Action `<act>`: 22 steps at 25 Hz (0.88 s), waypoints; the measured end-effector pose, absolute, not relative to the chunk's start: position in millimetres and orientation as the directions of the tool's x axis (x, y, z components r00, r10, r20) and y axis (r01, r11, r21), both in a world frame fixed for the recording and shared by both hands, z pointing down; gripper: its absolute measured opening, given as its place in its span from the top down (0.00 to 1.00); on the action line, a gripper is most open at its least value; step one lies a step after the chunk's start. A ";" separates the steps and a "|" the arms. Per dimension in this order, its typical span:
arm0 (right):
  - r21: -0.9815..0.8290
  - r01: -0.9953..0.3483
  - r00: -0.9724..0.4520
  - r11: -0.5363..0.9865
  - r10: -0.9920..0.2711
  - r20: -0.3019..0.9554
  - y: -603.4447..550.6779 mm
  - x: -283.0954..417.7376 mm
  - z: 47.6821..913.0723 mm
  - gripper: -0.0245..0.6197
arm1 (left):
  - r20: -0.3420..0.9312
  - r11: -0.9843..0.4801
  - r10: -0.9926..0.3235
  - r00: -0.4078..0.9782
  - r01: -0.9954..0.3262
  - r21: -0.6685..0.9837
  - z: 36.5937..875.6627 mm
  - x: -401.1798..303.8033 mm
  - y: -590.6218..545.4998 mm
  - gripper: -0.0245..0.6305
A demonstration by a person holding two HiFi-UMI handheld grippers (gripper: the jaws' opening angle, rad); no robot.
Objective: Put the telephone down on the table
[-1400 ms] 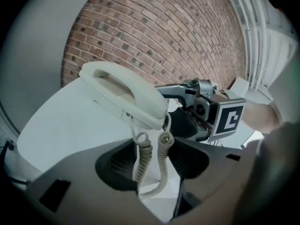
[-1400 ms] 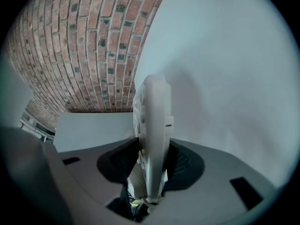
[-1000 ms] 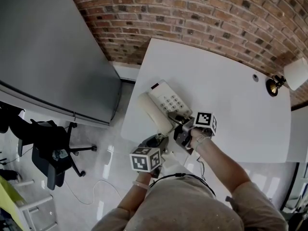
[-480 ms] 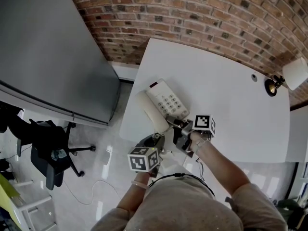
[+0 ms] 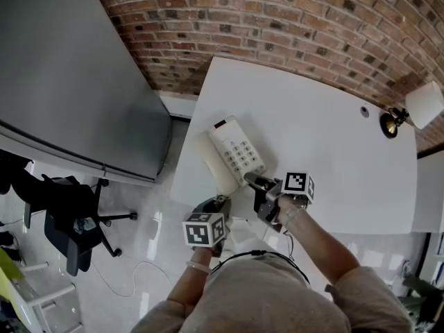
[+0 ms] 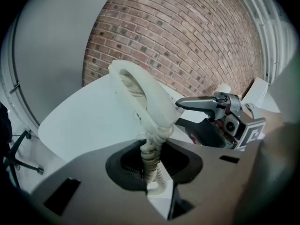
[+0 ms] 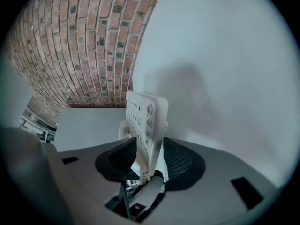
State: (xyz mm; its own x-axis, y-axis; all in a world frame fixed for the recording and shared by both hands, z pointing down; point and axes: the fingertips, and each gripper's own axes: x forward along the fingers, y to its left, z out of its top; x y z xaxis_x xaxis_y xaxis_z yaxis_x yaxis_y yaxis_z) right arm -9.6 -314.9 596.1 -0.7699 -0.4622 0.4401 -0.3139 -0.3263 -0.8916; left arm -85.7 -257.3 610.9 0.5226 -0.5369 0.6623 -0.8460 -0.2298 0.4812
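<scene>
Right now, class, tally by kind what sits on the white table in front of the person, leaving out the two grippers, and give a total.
Telephone: 1
Lamp: 1
Total: 2

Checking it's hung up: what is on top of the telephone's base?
The handset lies along the base's left side in the head view; the keypad beside it is bare. The cradle under the handset is covered.
</scene>
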 end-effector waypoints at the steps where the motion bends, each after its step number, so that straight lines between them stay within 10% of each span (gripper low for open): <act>1: -0.890 -0.321 -0.770 -0.324 -0.458 0.444 -314.4 -9.2 596.9 0.68 | 0.668 -0.231 -0.532 0.521 -0.848 0.477 612.7 -85.7 -256.4 0.83; 22: -0.858 -0.395 -0.751 -0.327 -0.424 0.507 -294.7 8.4 616.9 0.71 | 0.675 -0.278 -0.482 0.559 -0.828 0.487 625.7 -78.8 -246.7 0.82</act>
